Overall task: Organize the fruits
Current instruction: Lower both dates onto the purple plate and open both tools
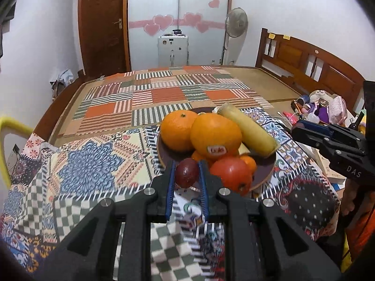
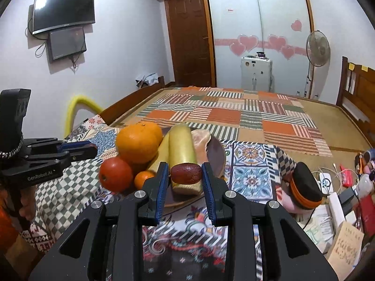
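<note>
A dark plate (image 1: 264, 171) on the patterned cloth holds two large oranges (image 1: 215, 135), a red tomato (image 1: 230, 172), small tangerines, and a yellow-green banana (image 1: 248, 130). My left gripper (image 1: 187, 173) is shut on a dark red jujube (image 1: 186, 172) at the plate's near edge. My right gripper (image 2: 185, 174) is shut on another dark red jujube (image 2: 186, 173) just above the banana (image 2: 181, 149) and plate (image 2: 216, 154). The other gripper shows at the side of each view.
The plate sits on a cloth-covered table in front of a bed with a patchwork mat (image 1: 164, 93). Clutter lies to the right: a small hat-shaped toy (image 2: 303, 187), cables, boxes and books (image 2: 344, 245). A yellow chair back (image 1: 4, 140) stands left.
</note>
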